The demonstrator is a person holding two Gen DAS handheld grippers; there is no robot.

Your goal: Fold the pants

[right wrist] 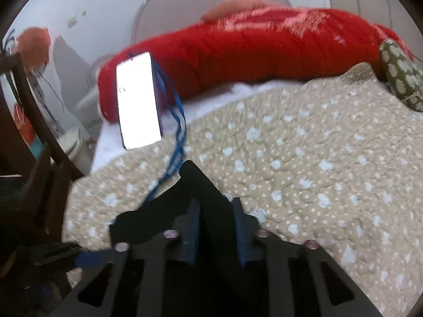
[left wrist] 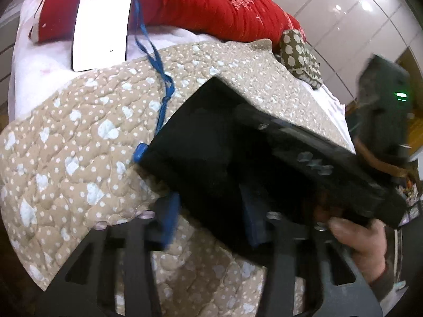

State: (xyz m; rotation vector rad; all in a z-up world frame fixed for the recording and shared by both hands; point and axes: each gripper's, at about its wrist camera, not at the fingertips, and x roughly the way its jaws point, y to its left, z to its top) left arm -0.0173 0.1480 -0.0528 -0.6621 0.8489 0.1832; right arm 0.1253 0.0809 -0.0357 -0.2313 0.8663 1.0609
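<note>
Both grippers, left gripper (left wrist: 211,211) and right gripper (right wrist: 215,227), have jaws clenched on the black pants (left wrist: 201,148); folding on the bed (right wrist: 317,171) remains unfinished.

The black pants (left wrist: 201,142) lay on the beige dotted quilt (left wrist: 79,137), and the left gripper (left wrist: 211,222) had its blue pads (left wrist: 170,216) at the near edge of the cloth; whether they pinched it could not be made out. The right gripper (left wrist: 304,155) lay across the pants, held by a hand (left wrist: 362,240). Behind lay a red cushion (left wrist: 206,2), a white card (left wrist: 103,21) and a blue cord (left wrist: 156,60).
</note>
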